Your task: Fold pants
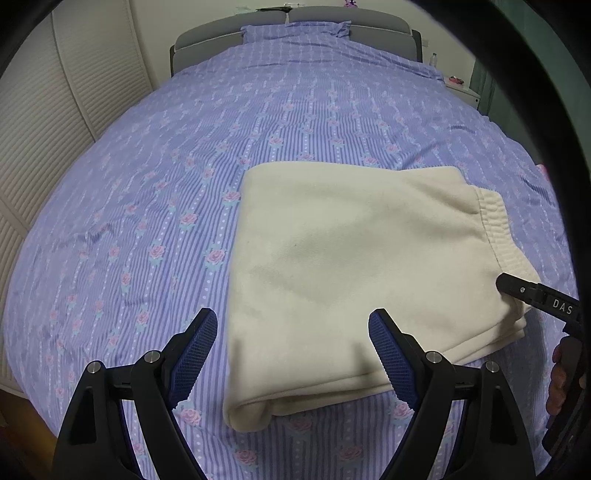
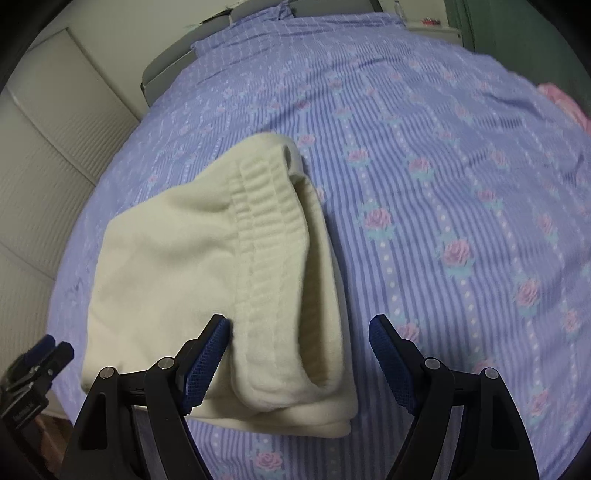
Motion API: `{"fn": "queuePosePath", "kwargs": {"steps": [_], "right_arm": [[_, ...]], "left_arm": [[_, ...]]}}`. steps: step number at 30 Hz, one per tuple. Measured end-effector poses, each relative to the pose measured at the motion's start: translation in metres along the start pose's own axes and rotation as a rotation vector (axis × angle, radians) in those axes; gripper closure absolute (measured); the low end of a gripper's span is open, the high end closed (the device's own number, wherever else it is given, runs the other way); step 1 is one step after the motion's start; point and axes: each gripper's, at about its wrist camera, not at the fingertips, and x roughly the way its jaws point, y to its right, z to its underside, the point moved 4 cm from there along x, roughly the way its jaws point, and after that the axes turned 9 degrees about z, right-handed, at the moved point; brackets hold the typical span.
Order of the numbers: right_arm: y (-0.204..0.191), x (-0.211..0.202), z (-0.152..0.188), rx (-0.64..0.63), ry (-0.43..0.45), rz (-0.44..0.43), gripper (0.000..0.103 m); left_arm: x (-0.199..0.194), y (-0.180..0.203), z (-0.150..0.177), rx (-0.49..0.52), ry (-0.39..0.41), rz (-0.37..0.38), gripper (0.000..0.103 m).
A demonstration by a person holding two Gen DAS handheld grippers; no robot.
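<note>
Bedroom: bed (image 1: 155, 206) w/ purple striped rose-print cover, grey headboard (image 1: 369, 20) at far end, louvred cupboard doors (image 1: 48, 122) along the side wall. Left gripper (image 1: 293, 350): jaws wide apart, nothing gripped; blue ribbed pads face each other. Between and just beyond its tips lies the near fold edge of the cream pants (image 1: 351, 251); one finger sits over bare cover, the other over the fabric near its front edge. Contact w/ fabric cannot be judged from this view. Pants are folded into a thick rectangular stack, flat on the cover, near the front side of the bed. Right gripper (image 2: 301, 354): jaws also wide apart, nothing gripped. Ribbed elastic waistband (image 2: 266, 236) runs from between its tips away toward the headboard; one finger tip is at the fabric just beside the waistband, the other hangs over bare cover, apart from the pants. In the left wrist view a black finger of the right gripper meets the waistband end of the stack. Pink item (image 2: 565, 99) at far bed edge; type unclear.
</note>
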Motion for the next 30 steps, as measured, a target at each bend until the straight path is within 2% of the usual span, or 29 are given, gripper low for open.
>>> {"fn": "queuePosePath", "kwargs": {"steps": [6, 12, 15, 17, 18, 21, 22, 24, 25, 27, 30], "right_arm": [[0.024, 0.022, 0.016, 0.203, -0.077, -0.158, 0.024], [0.029, 0.032, 0.022, 0.262, -0.125, -0.232, 0.024], [0.025, 0.042, 0.021, 0.306, -0.168, -0.274, 0.024], [0.021, 0.047, 0.018, 0.302, -0.181, -0.250, 0.028], [0.020, 0.047, 0.017, 0.301, -0.185, -0.246, 0.038], [0.011, 0.036, 0.012, 0.286, -0.187, -0.203, 0.054], [0.005, 0.030, 0.011, 0.254, -0.170, -0.158, 0.055], [-0.008, 0.020, 0.007, 0.179, -0.135, -0.058, 0.057], [-0.013, 0.019, 0.006, 0.145, -0.124, -0.012, 0.057], [-0.018, 0.019, 0.007, 0.102, -0.111, 0.061, 0.057], [-0.025, 0.022, 0.007, 0.043, -0.099, 0.118, 0.057]], "left_arm": [[0.007, -0.006, 0.008, -0.029, -0.019, -0.019, 0.019], [0.016, -0.013, 0.004, -0.014, -0.017, -0.052, 0.019], [0.022, -0.015, 0.000, -0.010, -0.021, -0.037, 0.019], [0.026, -0.020, -0.005, -0.017, -0.024, -0.016, 0.019], [0.029, -0.024, -0.008, -0.028, -0.029, 0.008, 0.019], [0.034, -0.034, -0.017, -0.075, -0.043, 0.099, 0.019], [0.035, -0.038, -0.020, -0.102, -0.048, 0.138, 0.019], [0.039, -0.051, -0.026, -0.168, -0.068, 0.268, 0.018], [0.042, -0.059, -0.029, -0.196, -0.072, 0.292, 0.018], [0.054, -0.073, -0.032, -0.218, -0.084, 0.329, 0.013], [0.079, -0.080, -0.033, -0.172, -0.144, 0.317, 0.014]]}}
